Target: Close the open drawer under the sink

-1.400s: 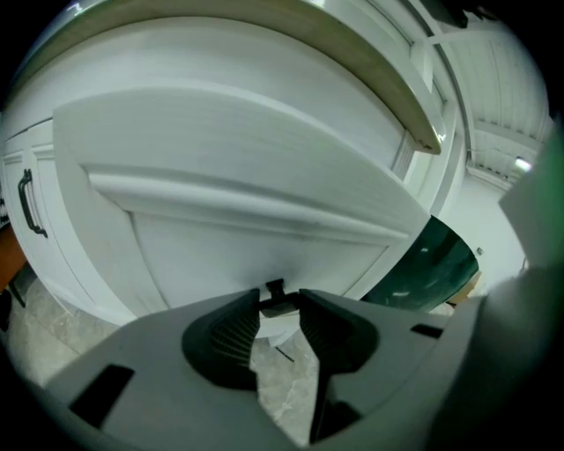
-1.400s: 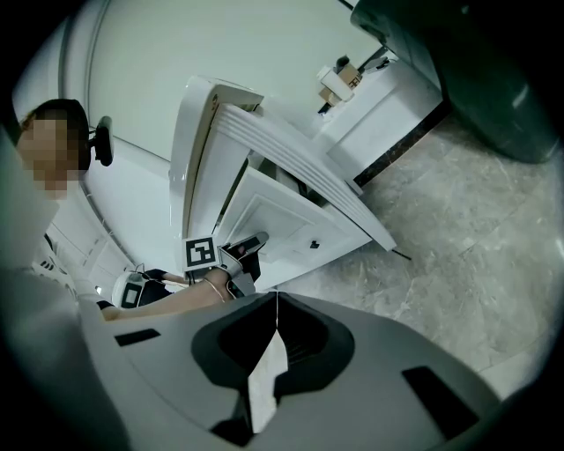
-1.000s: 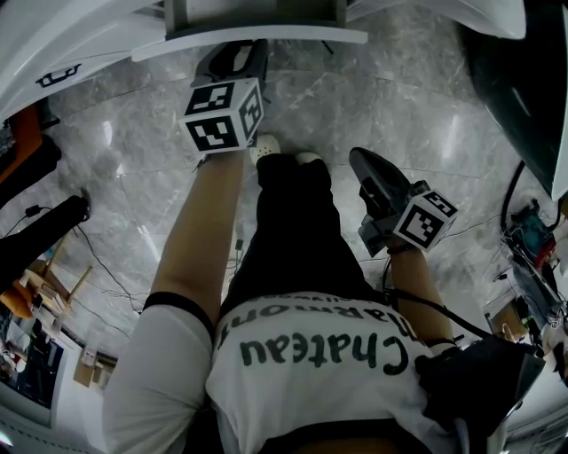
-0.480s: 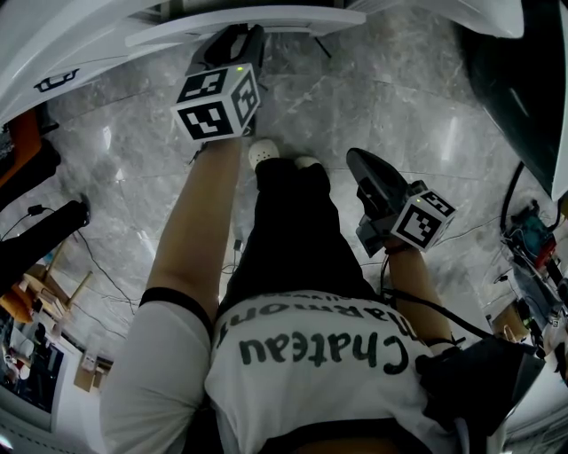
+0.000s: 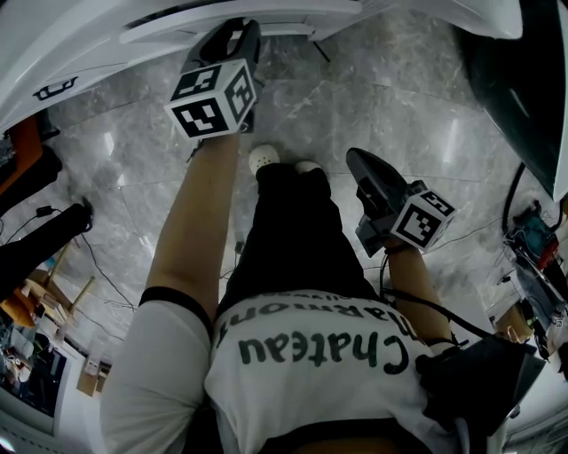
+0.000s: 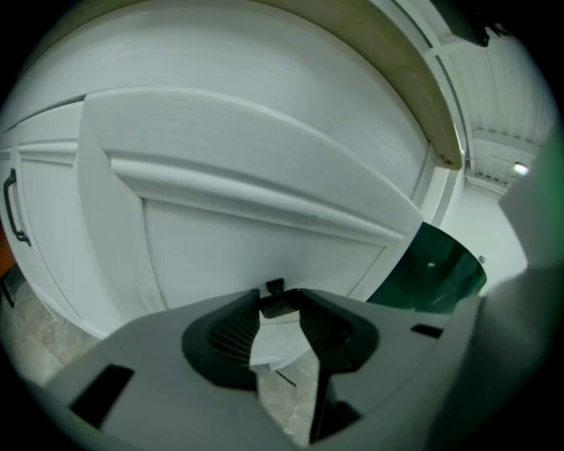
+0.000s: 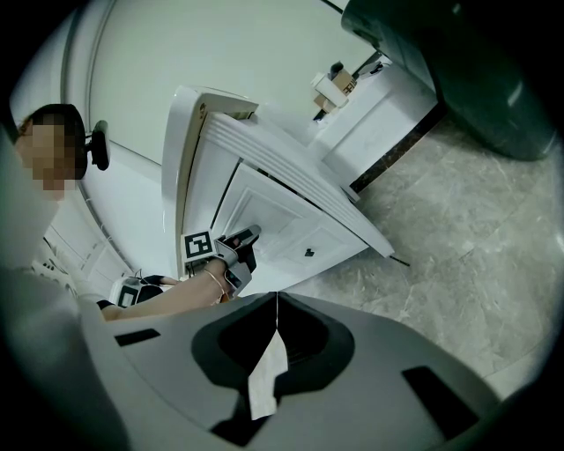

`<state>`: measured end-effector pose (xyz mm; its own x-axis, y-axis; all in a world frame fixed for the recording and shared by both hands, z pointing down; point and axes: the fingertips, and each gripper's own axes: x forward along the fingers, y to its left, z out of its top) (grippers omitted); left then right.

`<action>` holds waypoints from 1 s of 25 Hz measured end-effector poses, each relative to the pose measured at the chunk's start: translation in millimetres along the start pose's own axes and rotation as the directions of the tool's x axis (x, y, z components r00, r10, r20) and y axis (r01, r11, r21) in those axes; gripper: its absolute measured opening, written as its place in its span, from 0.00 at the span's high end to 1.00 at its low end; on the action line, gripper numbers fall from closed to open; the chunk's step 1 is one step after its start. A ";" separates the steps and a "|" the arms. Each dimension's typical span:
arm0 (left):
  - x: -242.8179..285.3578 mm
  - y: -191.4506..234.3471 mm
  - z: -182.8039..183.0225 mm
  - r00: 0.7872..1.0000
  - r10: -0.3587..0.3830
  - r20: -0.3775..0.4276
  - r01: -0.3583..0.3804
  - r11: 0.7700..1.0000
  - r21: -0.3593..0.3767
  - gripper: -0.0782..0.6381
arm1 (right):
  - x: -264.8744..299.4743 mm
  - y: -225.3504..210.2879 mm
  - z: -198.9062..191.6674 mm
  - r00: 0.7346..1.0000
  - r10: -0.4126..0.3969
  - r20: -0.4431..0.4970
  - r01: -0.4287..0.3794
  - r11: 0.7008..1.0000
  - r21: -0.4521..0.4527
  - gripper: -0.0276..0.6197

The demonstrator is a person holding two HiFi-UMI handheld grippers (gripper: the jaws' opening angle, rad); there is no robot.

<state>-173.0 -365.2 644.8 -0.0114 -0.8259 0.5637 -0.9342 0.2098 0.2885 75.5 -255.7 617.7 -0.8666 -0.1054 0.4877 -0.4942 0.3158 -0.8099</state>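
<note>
Your left arm is stretched straight out away from your body, bare from the white sleeve down. It carries the left gripper (image 5: 238,31) to the far edge of the scene, angled down. Its tips sit at the white front of the drawer (image 5: 293,11), which juts out beneath the white sink unit directly ahead of you.

In the left gripper view the panelled drawer front (image 6: 264,238) fills the frame. The left gripper's (image 6: 280,304) jaws stand a little apart with nothing clamped between them. A small dark fitting shows just past the tips. I cannot tell whether they touch it.

Your right arm is bent and tucked close at your right side. The right gripper (image 5: 359,160) points away and down over the grey marble floor (image 5: 399,97), well apart from the drawer. In the right gripper view its jaws (image 7: 277,299) are closed together, tip to tip, and empty. Beyond them, the same view shows your left gripper (image 7: 240,242) against the drawer front (image 7: 273,203).

Your white shirt (image 5: 311,346) reads "Chateau" in dark letters, upside down from your head camera. A second line of print is folded and unclear. The left marker cube (image 5: 213,96) and right marker cube (image 5: 424,220) bear black-and-white square patterns, not words.
</note>
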 end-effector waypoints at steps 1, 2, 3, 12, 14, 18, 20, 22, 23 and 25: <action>0.5 0.3 0.4 1.000 0.000 0.003 0.000 1.000 0.002 0.69 | 0.3 -0.7 0.0 1.000 0.000 0.001 0.000 1.000 0.000 0.94; 1.0 0.5 0.9 1.000 0.000 0.006 0.000 1.000 0.002 0.69 | 0.6 -1.3 -0.1 1.000 0.000 0.003 0.000 1.000 0.000 0.94; 1.6 0.7 1.6 1.000 0.000 0.010 0.000 1.000 0.002 0.69 | 1.0 -1.9 -0.2 1.000 0.000 0.004 0.000 1.000 0.000 0.94; 10.4 3.9 10.1 1.000 0.004 0.017 -0.004 1.000 -0.002 0.69 | 4.4 -3.4 0.6 1.000 0.005 0.017 -0.005 1.000 -0.002 0.94; 12.0 3.9 11.3 1.000 0.000 0.020 0.000 1.000 0.002 0.69 | 4.6 -4.4 1.5 1.000 0.004 0.020 -0.004 1.000 -0.004 0.94; 14.4 3.9 12.5 1.000 0.000 0.016 0.000 1.000 -0.005 0.69 | 5.8 -4.9 3.0 1.000 0.005 0.031 -0.005 1.000 -0.010 0.94; 14.1 4.2 12.2 1.000 0.001 0.017 -0.001 1.000 0.000 0.69 | 6.8 -4.3 3.5 0.999 0.007 0.037 -0.007 1.000 -0.012 0.94; 14.0 4.8 12.3 1.000 0.003 0.015 -0.003 1.000 0.005 0.69 | 7.6 -2.8 3.8 0.999 0.009 0.041 -0.009 1.000 -0.016 0.94; 14.1 5.0 12.5 1.000 0.003 0.011 -0.003 1.000 0.005 0.69 | 7.6 -1.9 4.0 0.999 0.009 0.043 -0.008 1.000 -0.019 0.94; 14.1 5.5 12.6 1.000 0.001 -0.005 -0.001 1.000 0.003 0.69 | 6.5 0.5 4.8 0.999 0.007 0.047 -0.007 1.000 -0.019 0.94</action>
<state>-182.8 -382.4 644.6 -0.0108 -0.8233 0.5676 -0.9354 0.2089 0.2852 69.3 -260.9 618.9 -0.8725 -0.1475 0.4658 -0.4872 0.3344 -0.8067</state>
